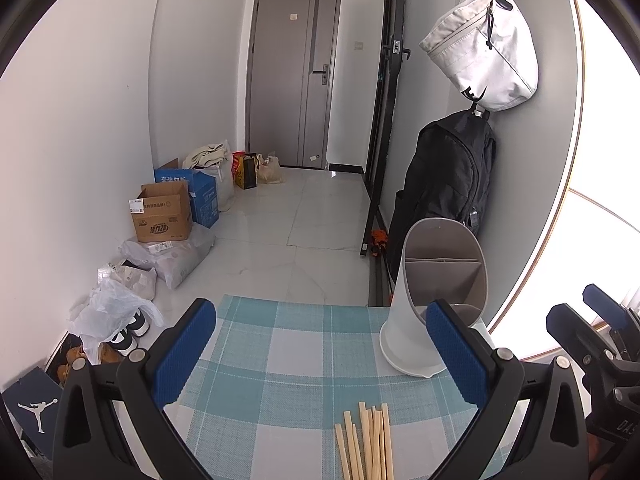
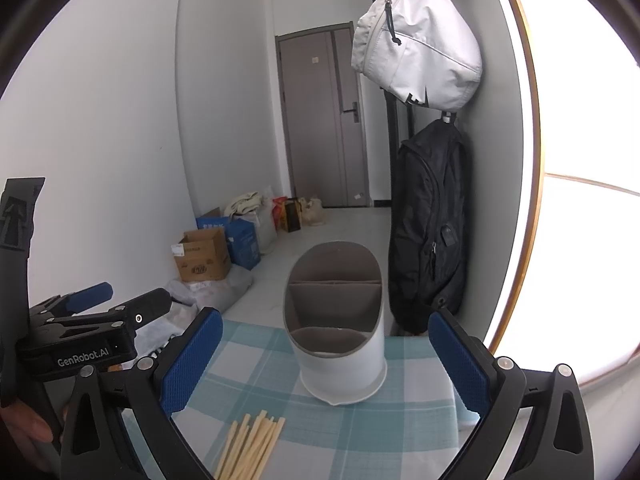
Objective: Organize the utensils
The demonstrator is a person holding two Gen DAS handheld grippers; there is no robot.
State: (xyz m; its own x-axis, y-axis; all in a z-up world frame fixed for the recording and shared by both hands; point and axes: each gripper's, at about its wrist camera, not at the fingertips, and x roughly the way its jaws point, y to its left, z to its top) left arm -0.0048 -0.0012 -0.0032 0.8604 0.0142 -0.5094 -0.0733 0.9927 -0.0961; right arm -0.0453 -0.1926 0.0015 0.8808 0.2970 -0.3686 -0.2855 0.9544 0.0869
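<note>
From the left wrist view, the left tool stands with its blue-padded fingers wide apart and nothing between them. The bundle of pale wooden chopsticks lies flat on the bench, on the blue-and-white checked woven mat, low in the frame and a little right of the tool's midline, inside the span of the fingers. Their long axis runs nearly along the tool's line of sight, cut ends pointing away toward the white cylindrical utensil holder with grey divided insert. That holder stands upright at the mat's far right, beyond the right finger, well apart from the chopsticks. The right tool shows at the right edge.

From the right wrist view, the right tool is likewise spread and empty. The chopsticks lie below and left of its midline, near the left finger, slanted so their ends point up and right toward the utensil holder, which stands almost straight ahead. The left tool appears at the left, also parted.

Neither tool is clearly the nearer. The sticks lie roughly lengthwise to both, so a grasp would probably need the fingers turned across that axis.
</note>
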